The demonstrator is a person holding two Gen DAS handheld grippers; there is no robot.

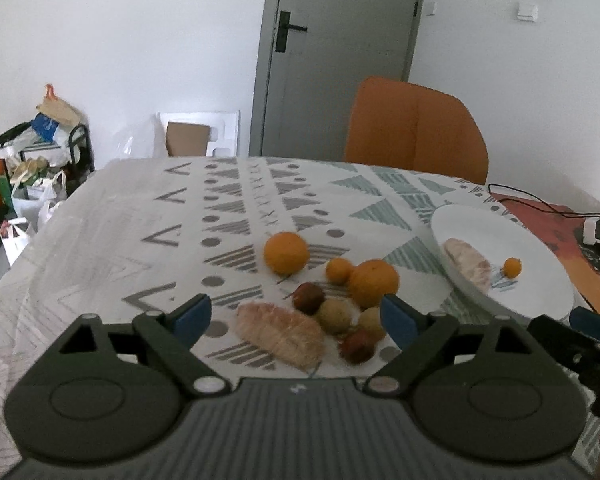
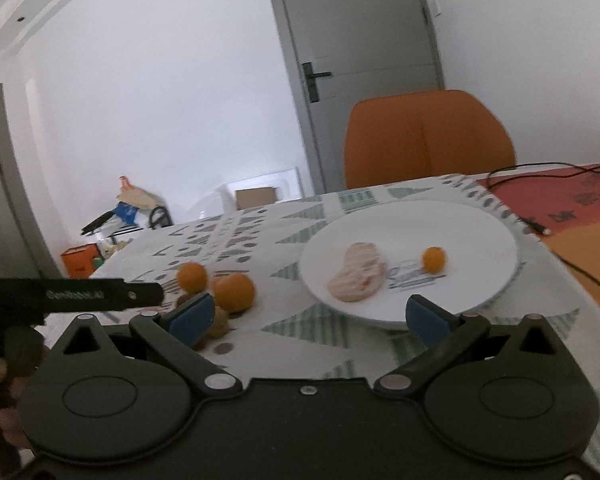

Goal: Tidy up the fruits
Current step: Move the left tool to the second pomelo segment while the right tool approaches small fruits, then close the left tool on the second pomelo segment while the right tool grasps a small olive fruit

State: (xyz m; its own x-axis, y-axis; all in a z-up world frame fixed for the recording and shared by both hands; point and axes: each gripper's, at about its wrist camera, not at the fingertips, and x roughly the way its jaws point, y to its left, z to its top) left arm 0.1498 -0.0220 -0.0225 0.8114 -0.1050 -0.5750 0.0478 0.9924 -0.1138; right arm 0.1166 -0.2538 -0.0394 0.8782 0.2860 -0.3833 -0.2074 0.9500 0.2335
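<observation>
Two wrist views show a desk (image 1: pixel 112 216) covered with a patterned cloth. In the left wrist view, at far left, bags and boxes (image 1: pixel 36 160) are piled on the floor against the wall. The left gripper (image 1: pixel 296 316) fills the lower frame, its jaws standing wide with nothing pressed between them; beyond the gap lies a cluster of fruit on the cloth: a pale, fibrous oblong piece (image 1: pixel 280 334) at lower centre, two dark red fruits (image 1: pixel 309 298), two tan-yellow fruits (image 1: pixel 335 315), a small orange fruit (image 1: pixel 339 270) and two large oranges (image 1: pixel 286 252), one behind the cluster and one at its right. An orange chair (image 1: pixel 416 128) stands behind the desk, before a grey door (image 1: pixel 340 52). At right, a white plate (image 1: pixel 540 264) holds a pale pinkish piece (image 1: pixel 470 266) and a small orange fruit (image 1: pixel 512 267), set apart from each other. In the right wrist view, the right gripper (image 2: pixel 310 318) also has its jaws wide and empty, with the plate's near rim just beyond them. A dark cable (image 2: pixel 540 168) crosses the reddish mat at upper right.
</observation>
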